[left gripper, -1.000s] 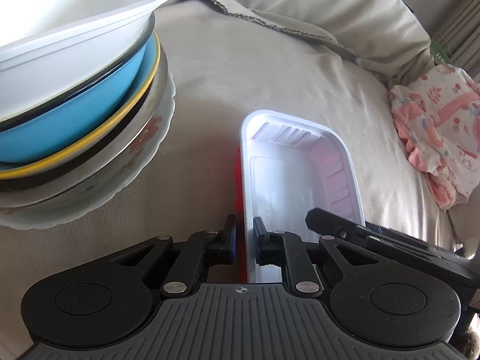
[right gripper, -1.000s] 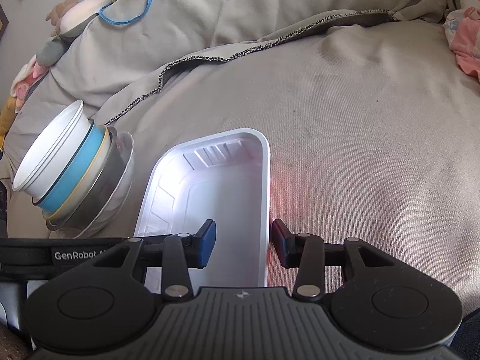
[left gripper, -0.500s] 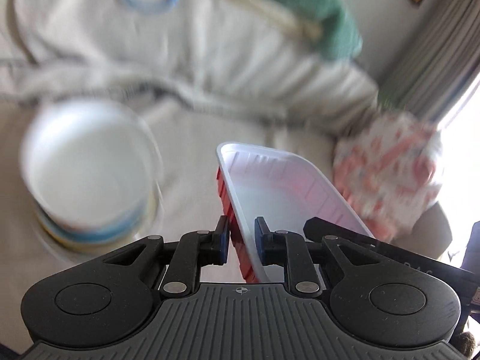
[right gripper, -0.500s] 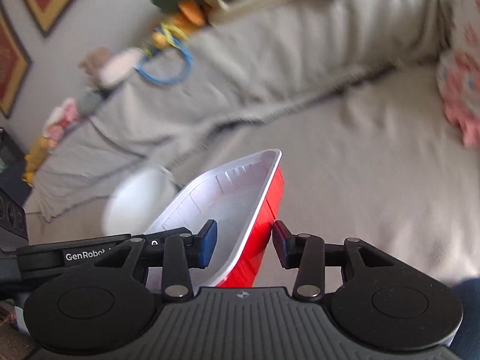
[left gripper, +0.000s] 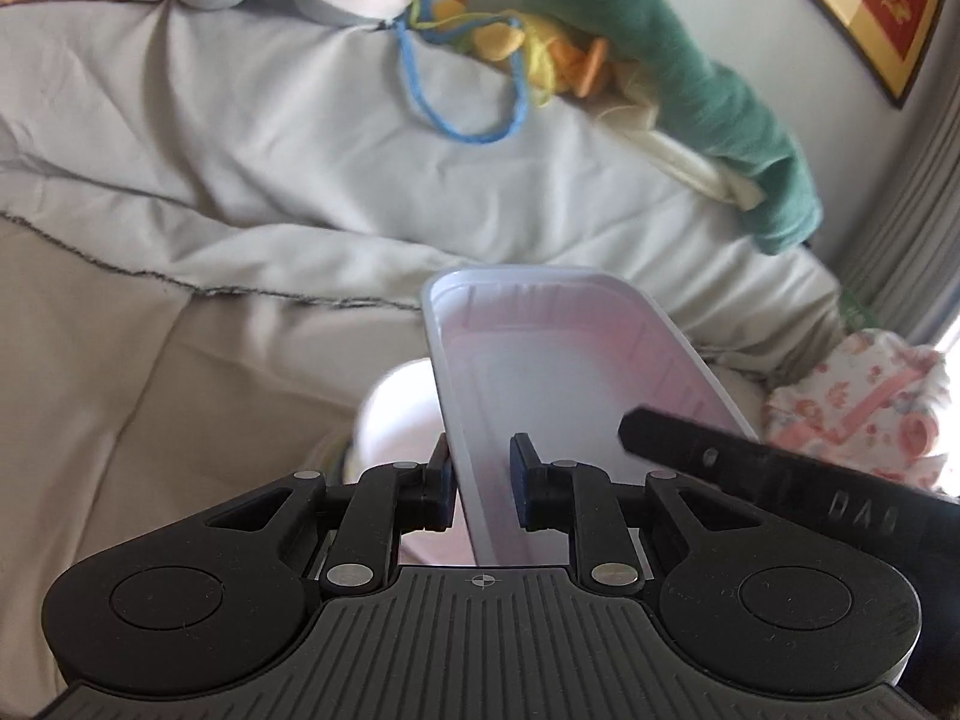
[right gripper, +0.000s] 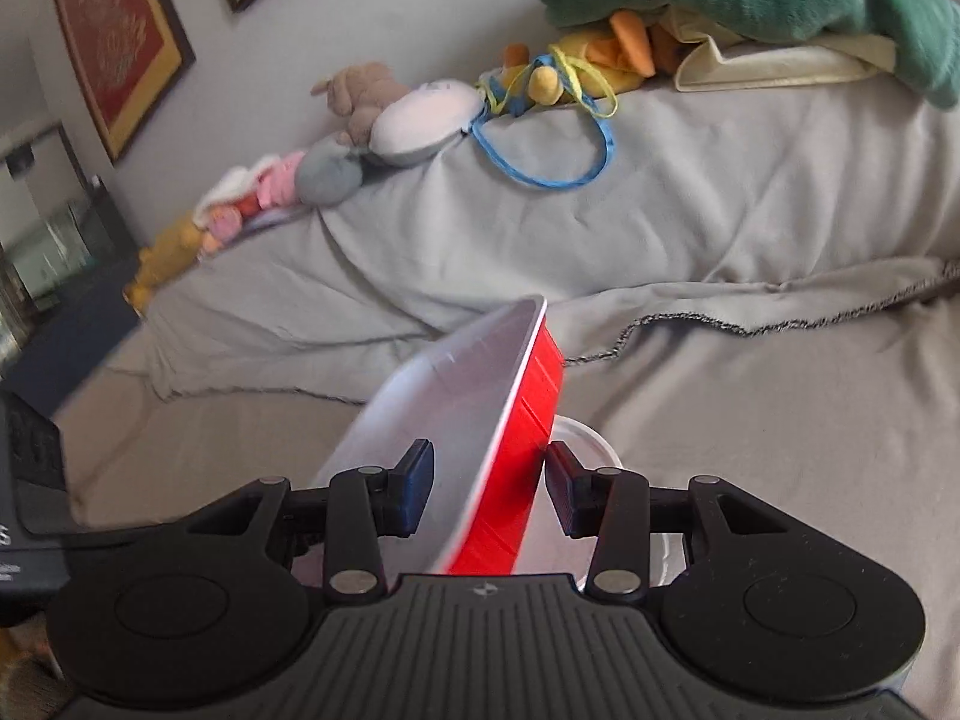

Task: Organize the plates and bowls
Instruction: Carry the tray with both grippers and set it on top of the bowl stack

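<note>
The rectangular tray [left gripper: 558, 360], white inside and red outside [right gripper: 528, 420], is held up off the grey-covered sofa [left gripper: 180, 360], tilted, above the white bowl [left gripper: 396, 420] whose rim shows just beneath it [right gripper: 591, 432]. The left gripper [left gripper: 480, 474] is clamped on one long wall and the right gripper [right gripper: 485, 489] on the opposite wall, each with one pad inside and one outside. Soft toys [right gripper: 420, 114] line the sofa's back edge, and a floral cloth [left gripper: 864, 402] lies at its right end.

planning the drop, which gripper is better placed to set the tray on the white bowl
Probably the left. The left gripper pinches the tray wall tightly, with the white bowl just beyond its fingers. The right gripper straddles the opposite wall with a visible gap, so it seems looser.
</note>
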Available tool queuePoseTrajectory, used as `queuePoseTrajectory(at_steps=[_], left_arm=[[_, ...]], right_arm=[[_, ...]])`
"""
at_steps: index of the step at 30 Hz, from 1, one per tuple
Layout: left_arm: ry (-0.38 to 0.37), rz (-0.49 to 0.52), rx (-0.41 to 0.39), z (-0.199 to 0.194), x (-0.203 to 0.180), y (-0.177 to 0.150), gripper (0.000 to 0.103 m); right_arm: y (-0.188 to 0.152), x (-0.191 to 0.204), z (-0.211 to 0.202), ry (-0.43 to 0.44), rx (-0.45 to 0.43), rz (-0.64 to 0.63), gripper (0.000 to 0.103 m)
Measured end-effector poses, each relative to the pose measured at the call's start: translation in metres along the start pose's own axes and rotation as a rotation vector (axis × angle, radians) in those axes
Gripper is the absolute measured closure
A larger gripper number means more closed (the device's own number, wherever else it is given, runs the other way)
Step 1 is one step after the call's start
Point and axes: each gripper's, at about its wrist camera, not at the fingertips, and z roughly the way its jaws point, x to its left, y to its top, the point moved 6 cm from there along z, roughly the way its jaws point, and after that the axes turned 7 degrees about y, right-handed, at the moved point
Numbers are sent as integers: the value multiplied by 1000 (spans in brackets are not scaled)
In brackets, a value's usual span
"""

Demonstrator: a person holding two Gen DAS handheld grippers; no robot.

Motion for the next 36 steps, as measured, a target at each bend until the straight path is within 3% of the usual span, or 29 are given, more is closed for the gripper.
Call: queuePoseTrajectory(at_steps=[3, 6, 14, 19, 22, 27, 36], left_arm=[[25, -1, 6, 14, 10, 3, 82], [-5, -26, 17, 24, 22, 4, 82], [-27, -91, 83, 49, 40, -1, 82], [-83, -170, 77, 43, 43, 4, 81], [-101, -143, 86, 44, 32, 8, 81], [-81, -151, 138, 56, 34, 4, 81], [-87, -204, 141, 38, 52, 4, 81]], right_arm=[[-17, -6, 25, -19, 46, 2, 61], [-30, -17, 44, -24, 93, 45, 61], [-30, -23, 67, -42, 124, 79, 61], [-25, -19, 66, -37, 122, 61, 61], [-20, -27, 61, -40, 105, 85, 61], [-21, -36, 55, -42, 108, 123, 61], [-21, -27, 58, -41, 115, 88, 61]])
